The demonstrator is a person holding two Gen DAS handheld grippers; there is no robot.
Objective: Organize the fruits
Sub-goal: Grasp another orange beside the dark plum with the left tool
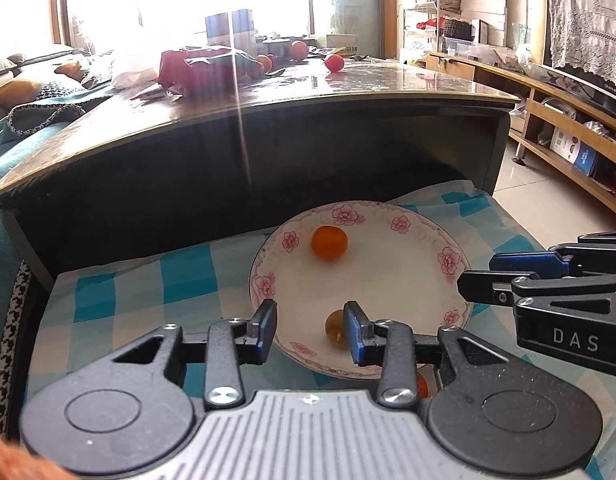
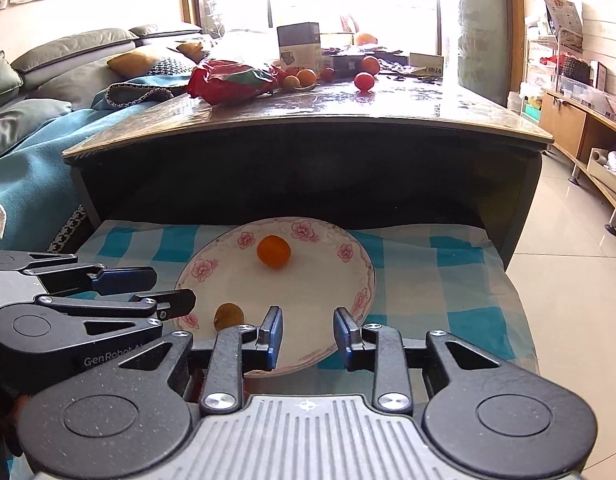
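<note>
Right, both tools are low over the plate (image 1: 447, 258), a white one with pink flowers around its rim, sitting on a blue-and-white checked cloth (image 1: 180, 276). Two fruits on it: an orange fruit (image 1: 329, 243) toward the far side, alone on bare white, and a duller brownish-yellow fruit (image 1: 335, 330) near the front rim. The two are well apart.

Left tool (image 1: 309, 330), jaws spread fairly wide with nothing between them, out over the plate's near edge. The brownish-yellow fruit sits just at the inside of its right-hand finger; whether they touch, I cannot tell from the left wrist view. From the right wrist camera that same tool (image 2: 170, 292) comes in from the left, tips over the plate's left rim, the brownish fruit (image 2: 228, 316) just beside them.

Right tool (image 2: 308, 336), also parted and empty, over the plate's front rim (image 2: 347, 344), the orange fruit (image 2: 273, 251) well ahead of it.

Beyond the cloth rises a dark glossy tabletop (image 1: 347, 88), higher up, carrying a red bag (image 2: 232, 78), a few more orange and red fruits (image 2: 364, 81) and some boxes (image 2: 300, 46). A sofa with a teal cover (image 2: 32, 160) runs along the left
</note>
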